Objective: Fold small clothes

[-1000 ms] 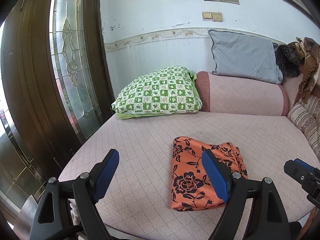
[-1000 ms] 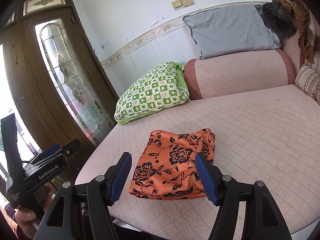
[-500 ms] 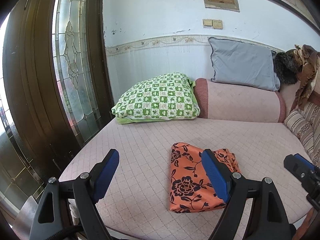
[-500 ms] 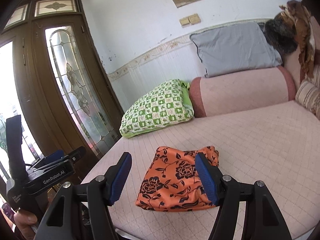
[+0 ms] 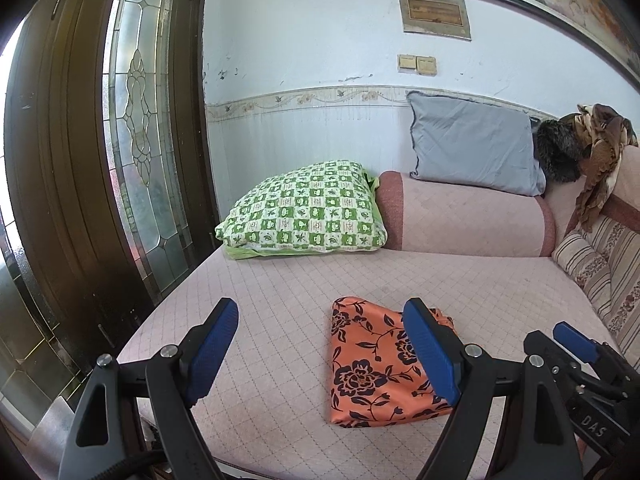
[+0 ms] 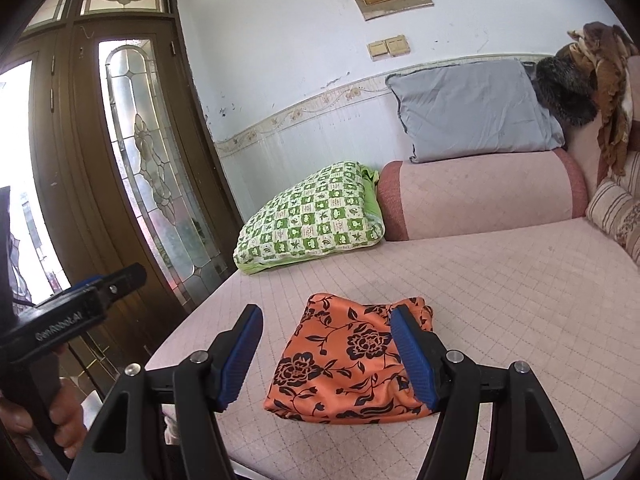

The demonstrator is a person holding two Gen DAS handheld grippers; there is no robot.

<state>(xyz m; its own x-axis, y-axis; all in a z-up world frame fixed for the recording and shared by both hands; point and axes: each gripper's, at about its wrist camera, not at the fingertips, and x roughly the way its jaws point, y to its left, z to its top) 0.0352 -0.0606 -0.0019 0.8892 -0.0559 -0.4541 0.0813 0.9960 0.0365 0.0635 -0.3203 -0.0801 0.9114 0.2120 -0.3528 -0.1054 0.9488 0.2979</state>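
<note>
A pink quilted sofa (image 5: 360, 280) fills the corner beside a glazed door (image 5: 144, 128). A green checked pillow (image 5: 308, 212) lies at its back, well apart from the folded orange floral cloth (image 6: 348, 364) near the front edge. Left gripper (image 5: 324, 352) and right gripper (image 6: 328, 356) hover above it, jaws wide, holding nothing.
</note>
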